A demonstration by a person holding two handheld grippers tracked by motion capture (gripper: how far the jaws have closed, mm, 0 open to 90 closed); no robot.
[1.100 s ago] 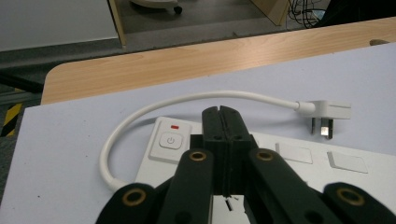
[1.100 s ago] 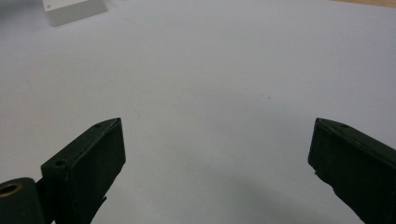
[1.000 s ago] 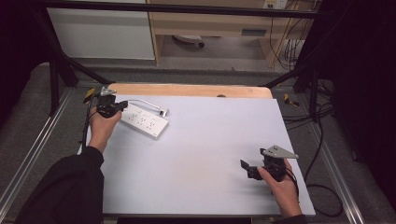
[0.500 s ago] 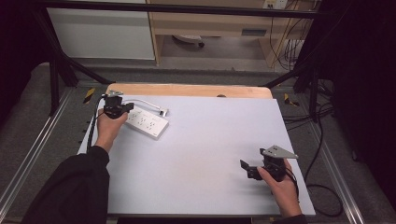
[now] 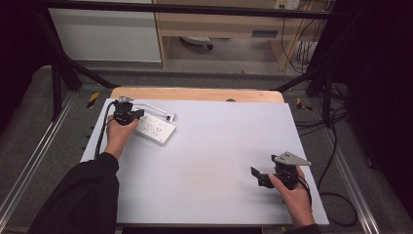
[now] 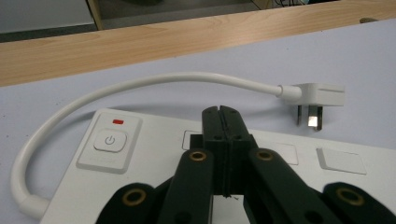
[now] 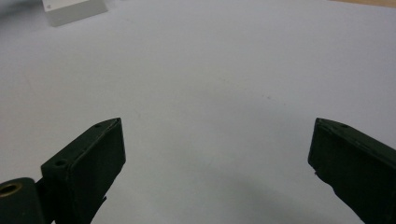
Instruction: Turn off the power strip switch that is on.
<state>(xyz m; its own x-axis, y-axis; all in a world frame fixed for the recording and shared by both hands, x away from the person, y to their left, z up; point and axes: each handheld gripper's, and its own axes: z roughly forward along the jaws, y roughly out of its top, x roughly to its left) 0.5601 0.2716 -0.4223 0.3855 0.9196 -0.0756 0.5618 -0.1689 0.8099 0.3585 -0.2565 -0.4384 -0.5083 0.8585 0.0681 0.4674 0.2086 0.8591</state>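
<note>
The left gripper (image 5: 127,116) hangs over the near-left end of a white power strip (image 5: 155,129) at the far left of the pale surface (image 5: 214,161) in the high view, while the right gripper (image 5: 265,178) rests low near the right front corner, well apart from the strip. In the left gripper view the jaws are pressed together with nothing between them, their tips over the strip's top face just beside the power button (image 6: 109,140); the short white cord (image 6: 140,86) loops from the strip's end round to a flat plug (image 6: 317,95) lying on the surface. In the right gripper view the jaws stand wide apart over bare surface. The strip looks like a rigid, smooth plastic box, fairly light and probably slippery, so a hold across its narrow sides seems safest; the cord is bendy and would likely trail and swing, and the plug's body offers a firmer hold than its prongs.
</note>
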